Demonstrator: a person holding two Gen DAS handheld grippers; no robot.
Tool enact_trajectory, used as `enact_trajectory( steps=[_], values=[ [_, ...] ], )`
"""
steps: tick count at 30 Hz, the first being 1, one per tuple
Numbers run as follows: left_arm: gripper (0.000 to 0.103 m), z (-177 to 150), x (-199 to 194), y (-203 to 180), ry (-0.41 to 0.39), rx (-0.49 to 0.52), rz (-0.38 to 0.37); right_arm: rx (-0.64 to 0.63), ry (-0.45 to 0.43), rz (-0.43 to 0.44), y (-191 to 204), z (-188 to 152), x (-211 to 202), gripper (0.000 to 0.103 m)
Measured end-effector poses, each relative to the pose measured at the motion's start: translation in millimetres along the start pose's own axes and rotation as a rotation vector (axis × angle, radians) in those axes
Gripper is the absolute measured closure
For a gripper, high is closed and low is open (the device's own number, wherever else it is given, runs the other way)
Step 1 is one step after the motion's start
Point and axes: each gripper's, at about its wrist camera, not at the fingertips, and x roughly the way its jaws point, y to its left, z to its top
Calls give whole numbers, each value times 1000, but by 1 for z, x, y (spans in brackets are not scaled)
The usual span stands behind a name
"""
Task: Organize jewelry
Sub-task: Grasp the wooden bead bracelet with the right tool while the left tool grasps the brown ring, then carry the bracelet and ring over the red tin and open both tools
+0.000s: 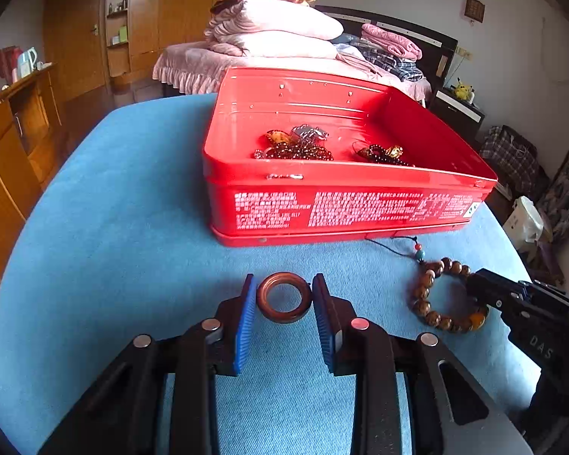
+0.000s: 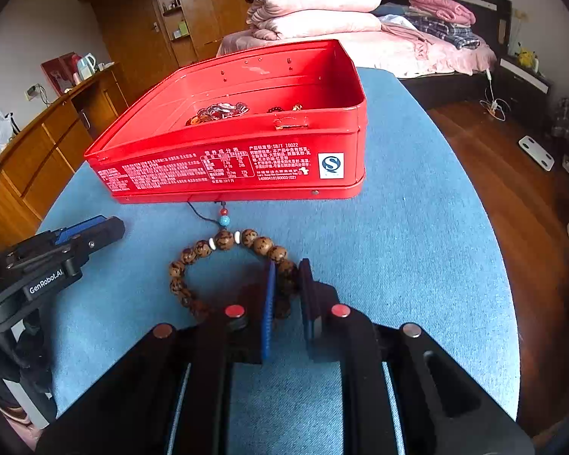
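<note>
A brown ring bangle (image 1: 283, 297) lies on the blue table between the fingers of my left gripper (image 1: 284, 295); the jaws stand either side of it, close to its rim, with no clear squeeze. A wooden bead bracelet (image 2: 223, 240) with a turquoise bead and black cord lies in front of the red tin (image 2: 246, 159). My right gripper (image 2: 286, 284) is closed on the bracelet's right-hand beads. The bracelet (image 1: 432, 288) and right gripper (image 1: 485, 290) also show in the left wrist view. The red tin (image 1: 322, 208) holds several bead pieces (image 1: 296, 148).
The blue cloth-covered table (image 1: 113, 246) ends at a rounded edge on both sides. The left gripper body (image 2: 57, 258) shows at the left of the right wrist view. A bed with folded bedding (image 1: 277, 26) and wooden cabinets (image 1: 15, 144) stand behind.
</note>
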Motion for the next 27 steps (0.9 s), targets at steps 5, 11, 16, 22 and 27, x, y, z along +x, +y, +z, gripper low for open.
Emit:
enact_trajectory(
  steps=[5, 11, 16, 22, 27],
  values=[
    [73, -5, -5, -2, -1, 7, 1, -10, 19, 0, 1, 1, 2, 84],
    [73, -13, -6, -5, 8, 10, -3, -59, 25, -7, 10, 1, 5, 74],
    [73, -17, -7, -4, 13, 3, -3, -77, 20, -37, 12, -4, 4, 92],
    [73, -19, -19, -2, -4, -2, -7, -63, -19, -26, 15, -9, -10, 93],
    [73, -12, -33, -3, -37, 6, -6, -73, -53, -26, 19, -2, -29, 93]
  ],
)
